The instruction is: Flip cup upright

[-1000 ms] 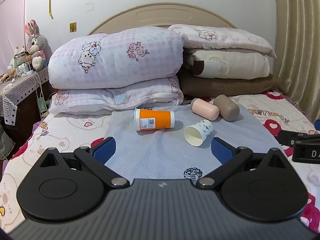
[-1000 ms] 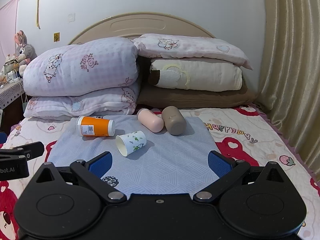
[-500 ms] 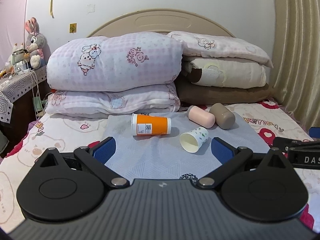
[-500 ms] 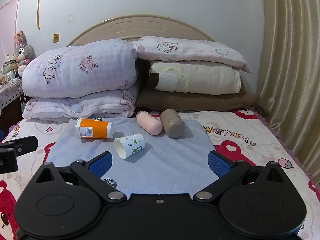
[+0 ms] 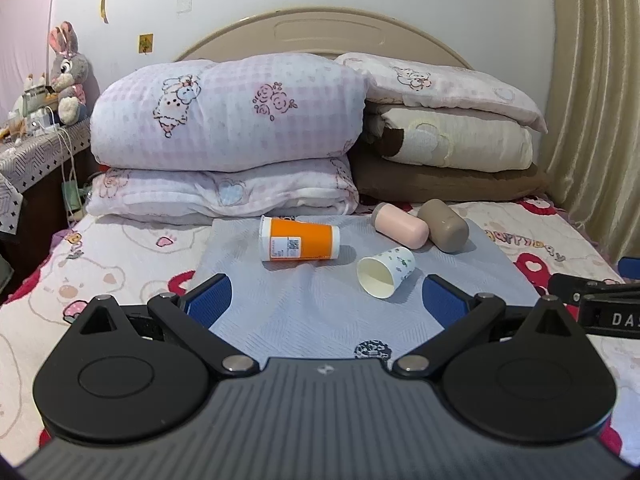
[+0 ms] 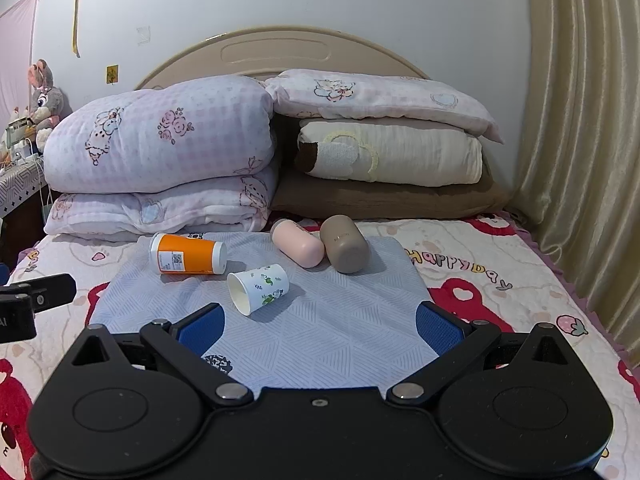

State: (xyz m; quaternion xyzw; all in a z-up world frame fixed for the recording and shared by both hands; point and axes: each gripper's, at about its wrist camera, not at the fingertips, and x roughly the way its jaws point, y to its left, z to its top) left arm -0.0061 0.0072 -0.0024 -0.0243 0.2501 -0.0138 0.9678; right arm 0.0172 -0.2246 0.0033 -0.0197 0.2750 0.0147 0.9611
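Note:
A white paper cup with green print lies on its side on a light blue mat, its mouth facing me and to the left. It also shows in the right wrist view. An orange cup lies on its side to its left, also seen in the right wrist view. A pink cup and a brown cup lie on their sides behind. My left gripper is open and empty, short of the cups. My right gripper is open and empty too.
The mat lies on a bed with a bear-print sheet. Folded quilts and pillows are stacked at the headboard. A curtain hangs on the right. A side table with a plush rabbit stands on the left.
Both grippers have pulled back and risen slightly, so the cups look a little farther and lower in view. The cups have not moved.

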